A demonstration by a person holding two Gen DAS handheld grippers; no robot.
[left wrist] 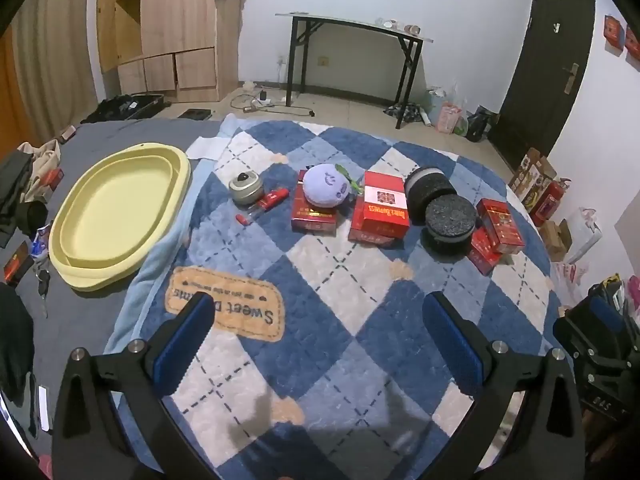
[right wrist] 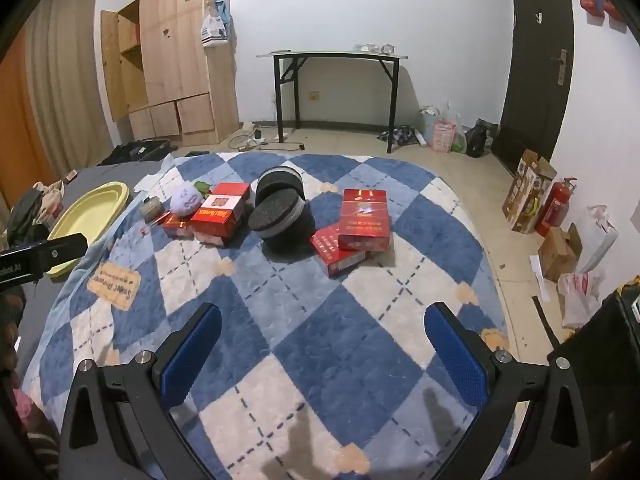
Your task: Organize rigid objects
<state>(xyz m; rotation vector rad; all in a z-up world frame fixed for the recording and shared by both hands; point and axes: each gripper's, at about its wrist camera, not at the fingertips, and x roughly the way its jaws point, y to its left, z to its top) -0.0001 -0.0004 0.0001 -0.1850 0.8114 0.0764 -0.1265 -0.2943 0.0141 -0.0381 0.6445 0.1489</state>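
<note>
Several red boxes (left wrist: 385,205) (right wrist: 363,220) lie in a row across a blue-and-white checked blanket (left wrist: 320,272) on a bed. Among them are two black foam discs (left wrist: 450,216) (right wrist: 280,210), a purple plush ball (left wrist: 326,185) (right wrist: 186,199), a round grey tin (left wrist: 245,187) and a red pen-like item (left wrist: 272,199). A pale yellow oval tray (left wrist: 116,216) (right wrist: 90,216) rests at the left, with nothing in it. My left gripper (left wrist: 316,344) is open above the blanket, well short of the objects. My right gripper (right wrist: 320,348) is open too, nothing between its fingers.
Dark clothes, keys and small boxes (left wrist: 18,266) lie left of the tray. Beyond the bed are a wooden wardrobe (right wrist: 172,68), a black-legged table (right wrist: 336,92) and a dark door (right wrist: 532,68). Boxes, bags and a fire extinguisher (right wrist: 554,206) stand on the floor at right.
</note>
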